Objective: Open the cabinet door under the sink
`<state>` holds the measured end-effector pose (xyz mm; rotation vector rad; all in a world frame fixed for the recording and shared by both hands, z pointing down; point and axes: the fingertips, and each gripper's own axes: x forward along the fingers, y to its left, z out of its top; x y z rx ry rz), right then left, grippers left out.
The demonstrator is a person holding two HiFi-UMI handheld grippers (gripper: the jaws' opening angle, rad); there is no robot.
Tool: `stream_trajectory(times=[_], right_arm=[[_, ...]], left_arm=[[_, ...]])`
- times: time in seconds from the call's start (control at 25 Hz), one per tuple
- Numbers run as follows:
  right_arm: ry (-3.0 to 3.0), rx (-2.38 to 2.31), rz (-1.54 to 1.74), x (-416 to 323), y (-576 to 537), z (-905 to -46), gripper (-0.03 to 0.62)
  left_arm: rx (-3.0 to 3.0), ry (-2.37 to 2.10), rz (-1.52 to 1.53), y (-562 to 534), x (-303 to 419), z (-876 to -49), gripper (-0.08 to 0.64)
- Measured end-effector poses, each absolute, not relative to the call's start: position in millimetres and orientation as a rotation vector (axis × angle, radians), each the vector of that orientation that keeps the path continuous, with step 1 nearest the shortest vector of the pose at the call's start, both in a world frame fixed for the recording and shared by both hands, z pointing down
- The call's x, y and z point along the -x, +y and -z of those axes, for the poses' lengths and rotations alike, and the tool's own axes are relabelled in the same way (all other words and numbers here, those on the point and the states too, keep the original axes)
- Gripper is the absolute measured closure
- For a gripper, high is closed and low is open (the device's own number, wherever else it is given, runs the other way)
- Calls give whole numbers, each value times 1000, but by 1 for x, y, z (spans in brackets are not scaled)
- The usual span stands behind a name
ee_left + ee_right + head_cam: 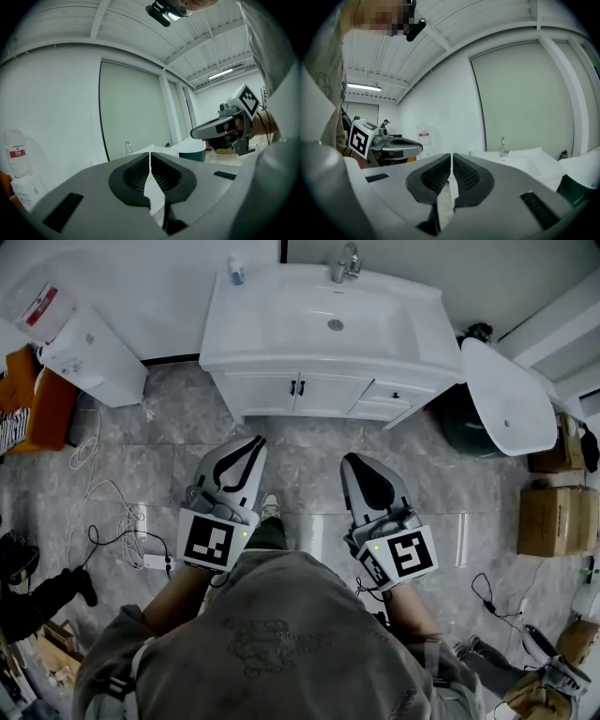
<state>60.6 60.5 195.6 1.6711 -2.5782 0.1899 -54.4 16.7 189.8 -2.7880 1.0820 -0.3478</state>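
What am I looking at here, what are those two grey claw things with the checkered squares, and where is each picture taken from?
There is no robot. A person holds a two-jaw hand tool in each hand, and the squares are markers fixed on those tools. The top-down picture comes from a camera on the person's head. It shows the left gripper and the right gripper held out over a grey stone floor, short of a white sink cabinet. The other two pictures come from cameras riding on each gripper, looking along its jaws. Both pairs of jaws are closed, with nothing between them. The cabinet doors are shut. Cables lie on the floor at left, and cardboard boxes stand at right.
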Motion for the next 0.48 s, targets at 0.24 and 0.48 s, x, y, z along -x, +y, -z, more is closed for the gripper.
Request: stream_trajectory(times=[0.24,0.48], right_arm=[[-2522,-1664,-205,-58,-7,-204,560],[-2481,-1634,-225,-47,-68,-219,560]], left_arm=[[2809,959,390,-43,52,-207,535],[2865,905,409,-95,54,-224,535]])
